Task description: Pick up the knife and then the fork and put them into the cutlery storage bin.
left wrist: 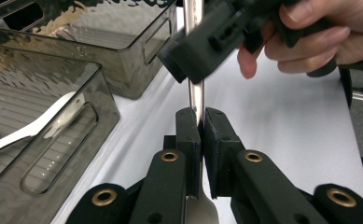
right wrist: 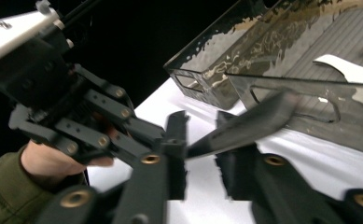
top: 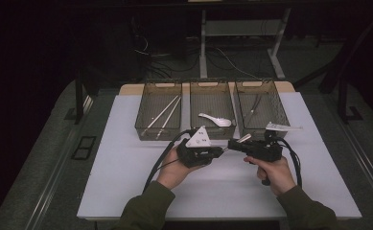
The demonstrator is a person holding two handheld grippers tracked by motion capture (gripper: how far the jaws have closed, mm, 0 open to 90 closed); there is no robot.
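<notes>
Steel cutlery, a slim utensil (left wrist: pixel 196 70), is clamped by its handle in the left gripper (top: pixel 221 151) at the centre of the high view. Its long axis runs straight across into the right gripper (top: pixel 233 144), whose jaws bracket the far end (right wrist: pixel 244 126); whether they press on it cannot be told. Neither hand is nearer. No brand, label or writing can be read.

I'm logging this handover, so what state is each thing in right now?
left gripper: shut on the metal utensil
metal utensil: held between both grippers above the table
right gripper: shut on the metal utensil
left bin: holds chopsticks
chopsticks: lying flat
middle bin: holds a white spoon
white spoon: lying flat
</notes>
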